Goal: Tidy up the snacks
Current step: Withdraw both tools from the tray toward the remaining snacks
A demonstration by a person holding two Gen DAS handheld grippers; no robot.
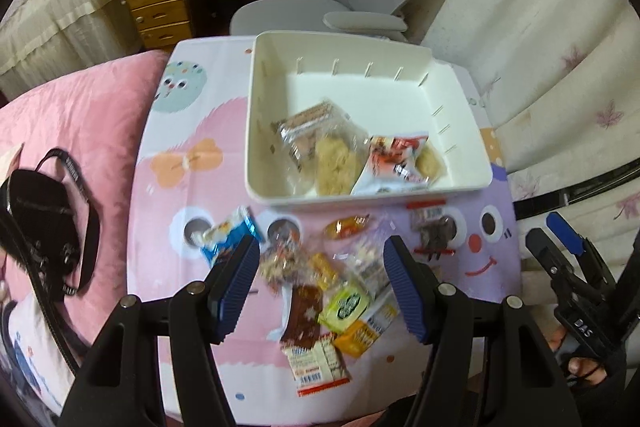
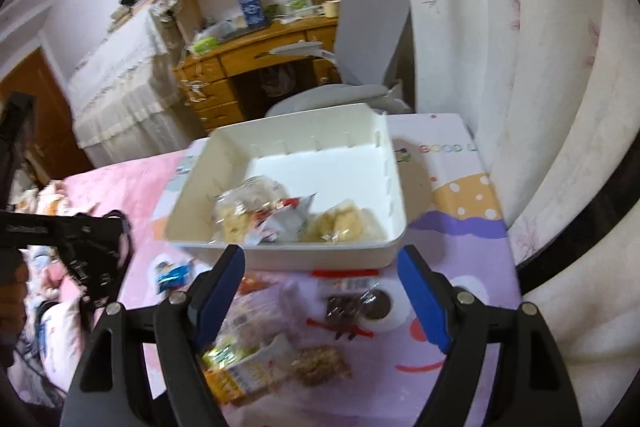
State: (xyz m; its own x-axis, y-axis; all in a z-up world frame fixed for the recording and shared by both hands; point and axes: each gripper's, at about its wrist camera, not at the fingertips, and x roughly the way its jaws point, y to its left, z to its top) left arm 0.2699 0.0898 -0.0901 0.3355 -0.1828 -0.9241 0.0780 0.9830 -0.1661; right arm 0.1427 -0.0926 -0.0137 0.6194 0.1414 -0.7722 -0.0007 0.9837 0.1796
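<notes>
- Left wrist view: left gripper (image 1: 320, 285) spread wide, empty, over the loose snack packets (image 1: 320, 291) on the table; a few sit in the white bin (image 1: 260, 115). Light, crinkly, slippery, so pinch the flat middle.
- Right wrist view: right gripper (image 2: 320, 303) also spread, holding nothing, above the dark packet (image 2: 348, 307) just beside the bin. Soft contents, so squeeze gently.

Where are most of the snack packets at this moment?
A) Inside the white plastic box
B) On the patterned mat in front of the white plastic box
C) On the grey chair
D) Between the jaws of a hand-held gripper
B: only a few clear and red-white packets lie in the white plastic box, while many more snack packets are scattered on the patterned mat in front of it.
</notes>
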